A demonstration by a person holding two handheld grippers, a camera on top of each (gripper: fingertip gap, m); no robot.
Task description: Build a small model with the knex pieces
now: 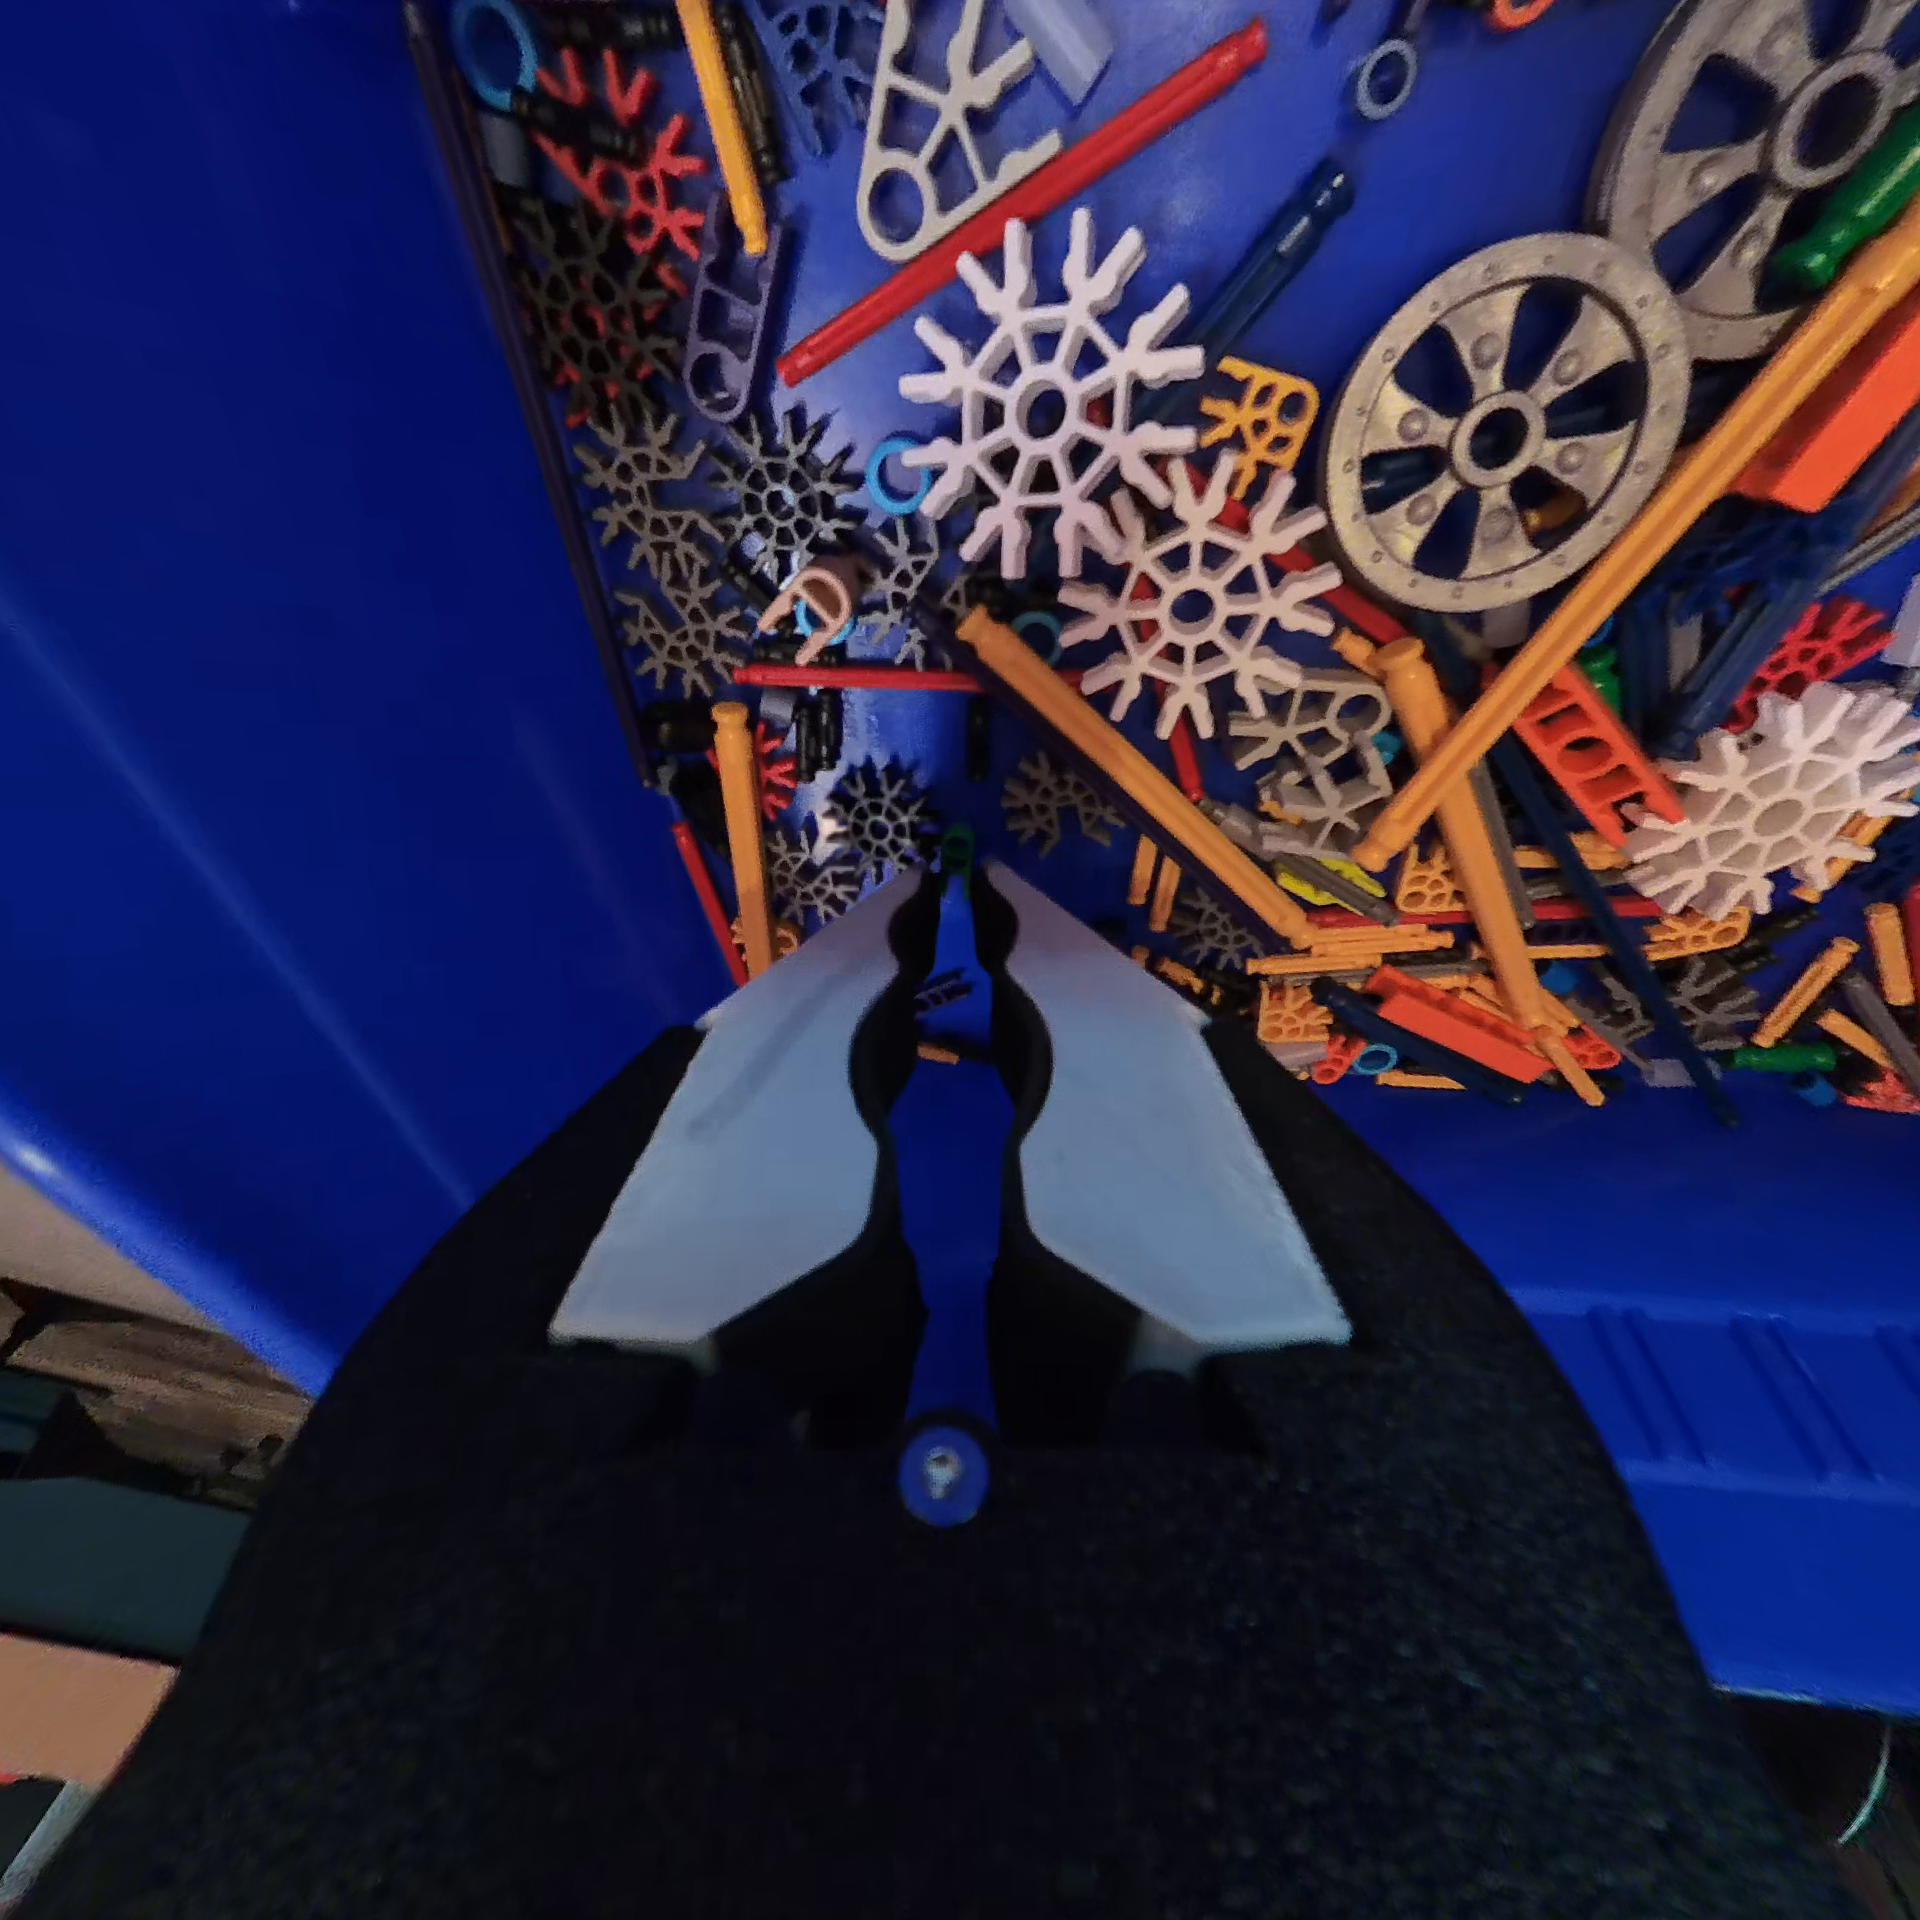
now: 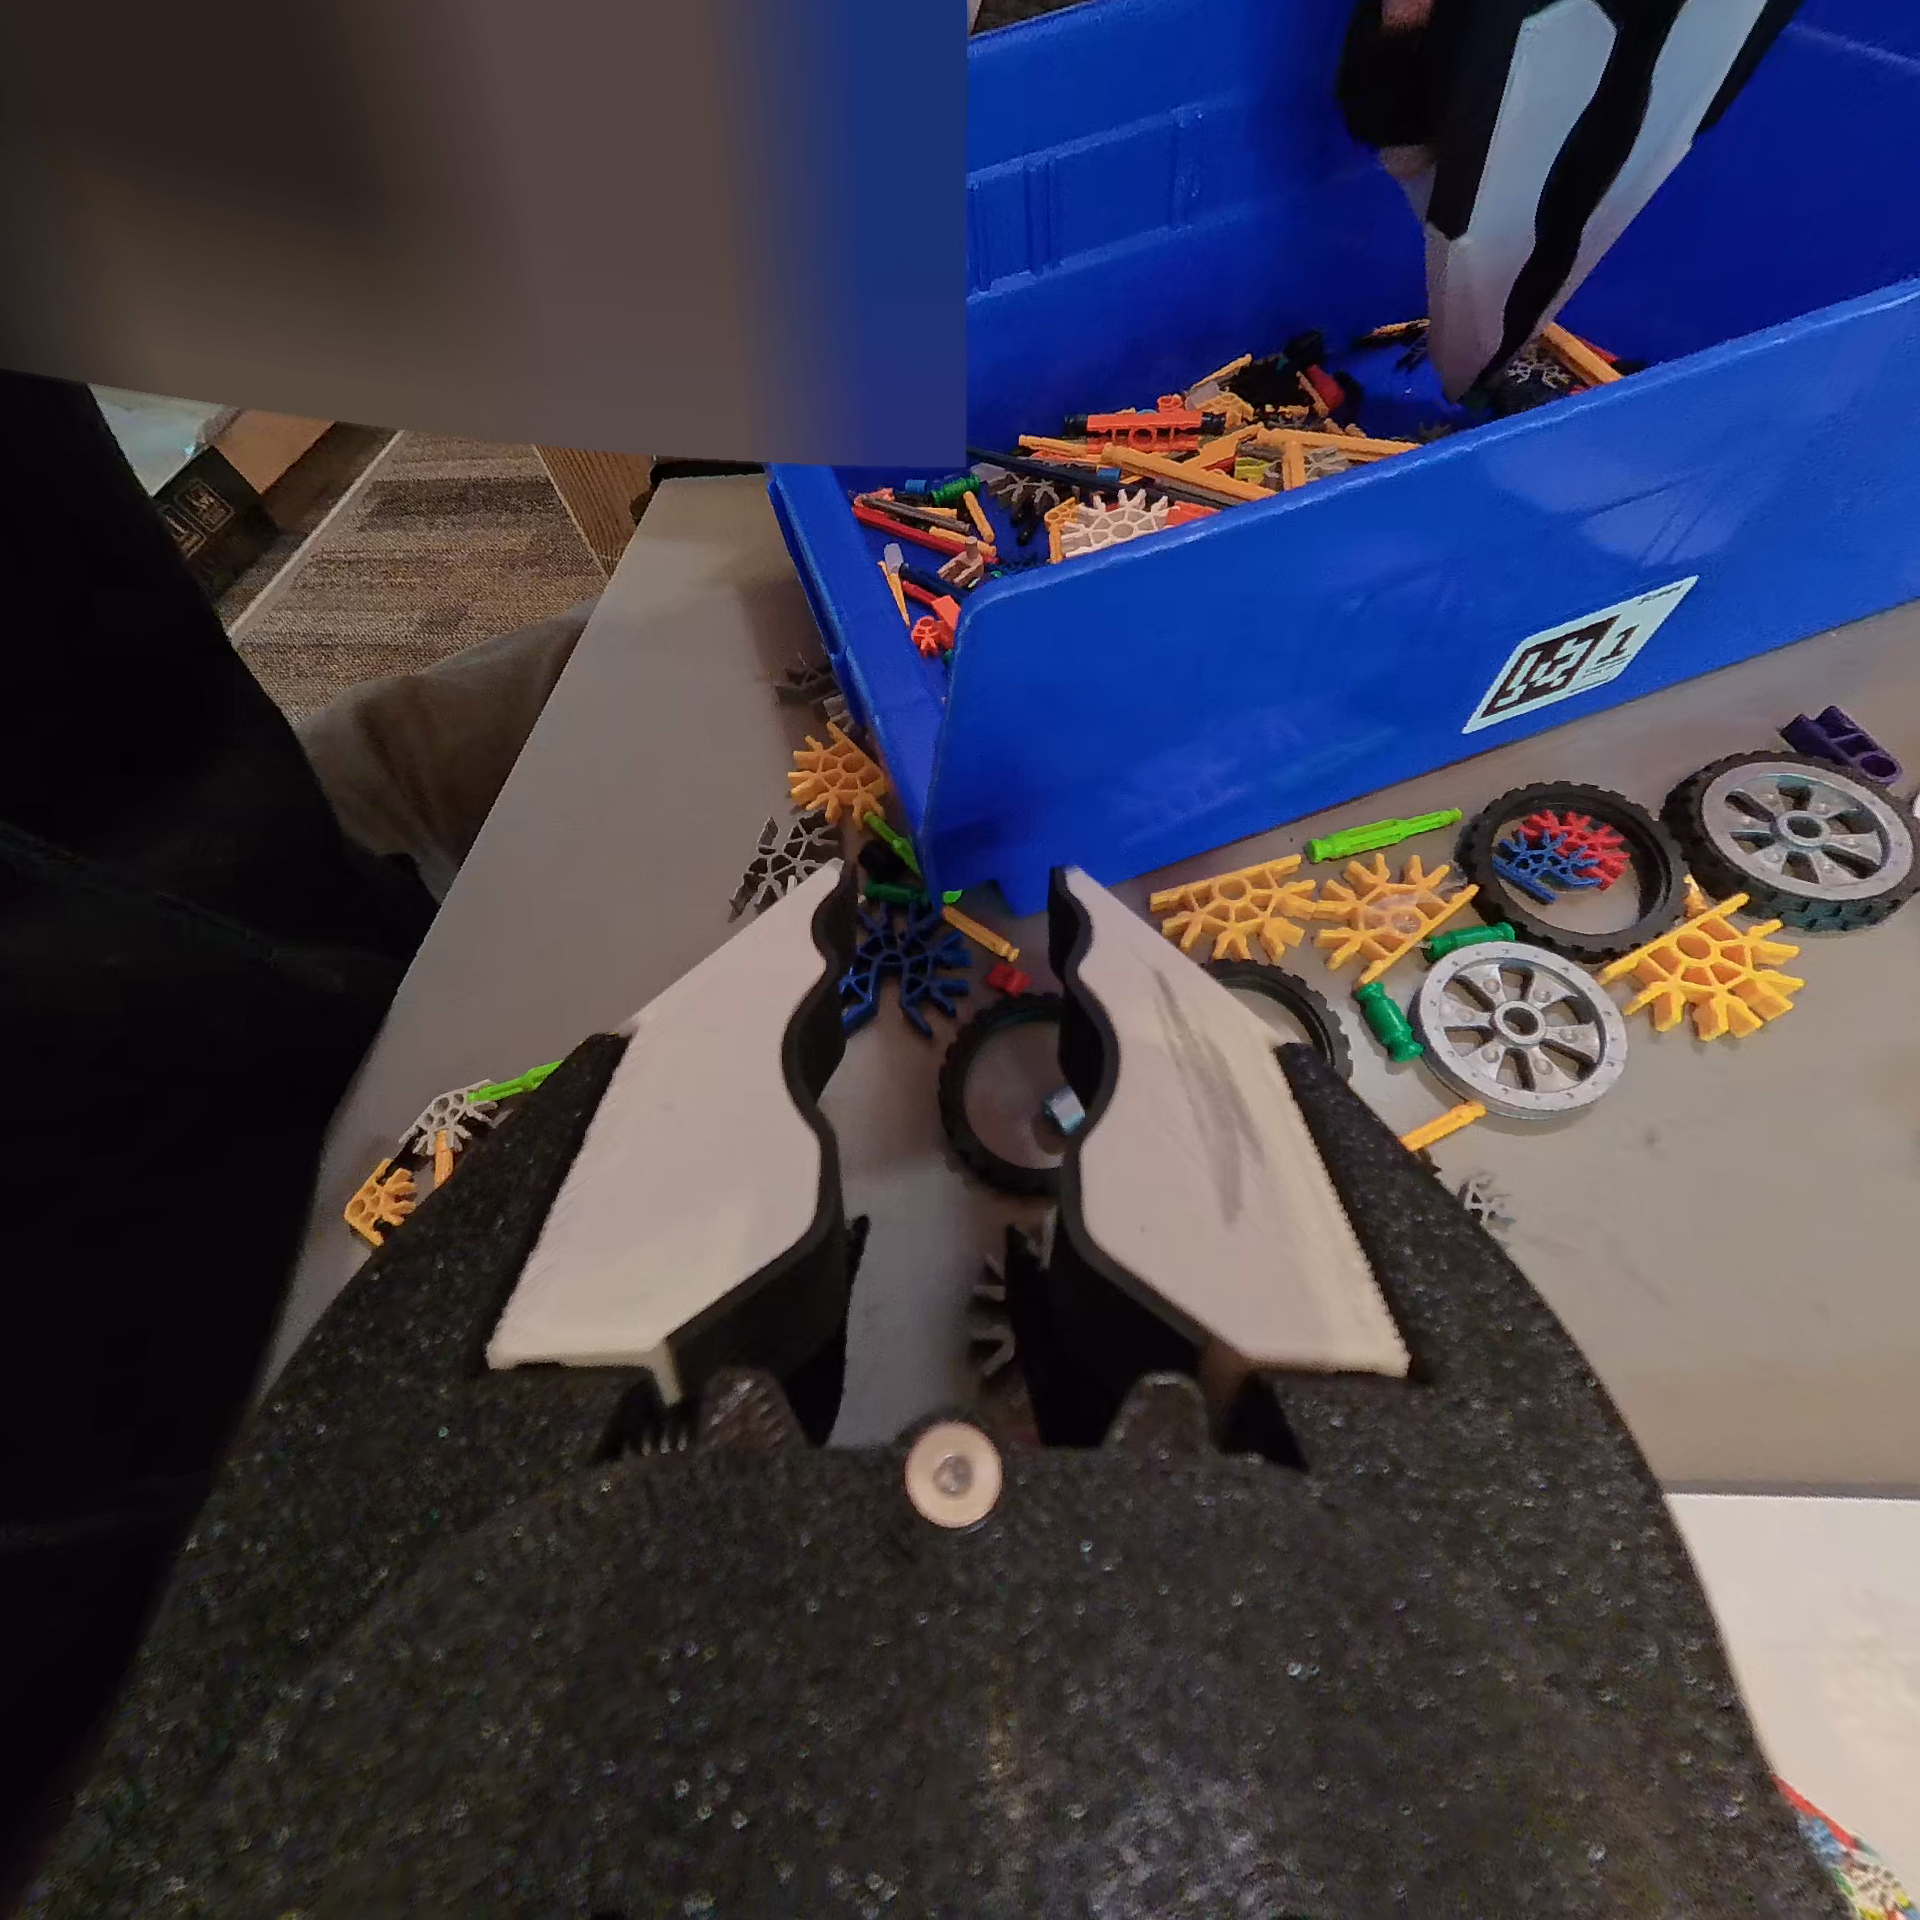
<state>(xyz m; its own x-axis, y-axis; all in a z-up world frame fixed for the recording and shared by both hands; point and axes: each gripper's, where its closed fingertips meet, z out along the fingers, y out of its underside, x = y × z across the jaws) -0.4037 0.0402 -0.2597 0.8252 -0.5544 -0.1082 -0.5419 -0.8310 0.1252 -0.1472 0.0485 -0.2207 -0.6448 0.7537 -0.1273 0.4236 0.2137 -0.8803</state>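
My left gripper (image 1: pixel 954 871) is down inside a blue bin (image 1: pixel 312 623) of plastic building-toy pieces. Its jaws are almost together, pinching a small green piece (image 1: pixel 957 844) at their tips near the bin's left wall. It also shows in the right wrist view (image 2: pixel 1470 387), tips down among the pieces. My right gripper (image 2: pixel 951 894) is open and empty, held above the grey table (image 2: pixel 644 748) in front of the bin's corner (image 2: pixel 1247 707). A blue snowflake connector (image 2: pixel 906 961) and a black tyre (image 2: pixel 1003 1091) lie between and under its fingers.
The bin holds white snowflake connectors (image 1: pixel 1044 400), grey wheels (image 1: pixel 1501 436), and orange and red rods (image 1: pixel 1621 540). On the table lie yellow connectors (image 2: pixel 1371 909), green rods (image 2: pixel 1382 833), a tyred wheel (image 2: pixel 1803 831) and a bare grey wheel (image 2: pixel 1520 1029). The table edge (image 2: pixel 447 904) is at the left. The grippers' ends are close to 25 cm from one another.
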